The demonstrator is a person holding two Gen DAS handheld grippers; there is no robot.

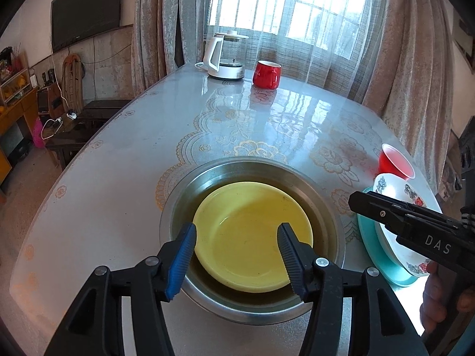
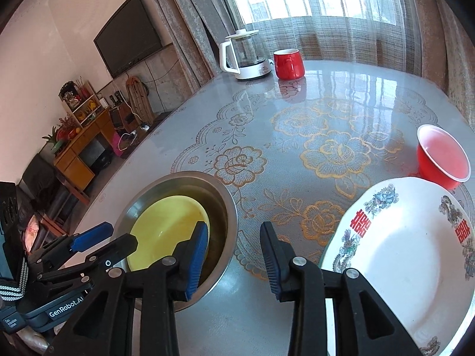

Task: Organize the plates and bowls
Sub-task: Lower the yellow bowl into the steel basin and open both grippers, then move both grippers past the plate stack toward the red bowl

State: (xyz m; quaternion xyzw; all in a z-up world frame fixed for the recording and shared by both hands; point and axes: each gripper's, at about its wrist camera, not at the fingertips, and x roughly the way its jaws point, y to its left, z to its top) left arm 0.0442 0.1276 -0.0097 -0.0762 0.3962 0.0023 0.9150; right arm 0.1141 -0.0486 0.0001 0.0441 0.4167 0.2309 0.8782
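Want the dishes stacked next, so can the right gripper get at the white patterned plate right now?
Probably yes: the right gripper is open and empty, and the white patterned plate lies uncovered just beside it.

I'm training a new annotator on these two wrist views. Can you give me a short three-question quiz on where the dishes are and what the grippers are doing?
1. True or false: the yellow plate lies inside the metal basin.
2. What does the white patterned plate rest on?
A. a teal plate
B. the red mug
C. the bare table
3. Fill in: neither the left gripper nor the right gripper holds ____.

Key
1. True.
2. A: the teal plate shows under it in the left wrist view.
3. Anything; both sets of jaws stand open and empty.
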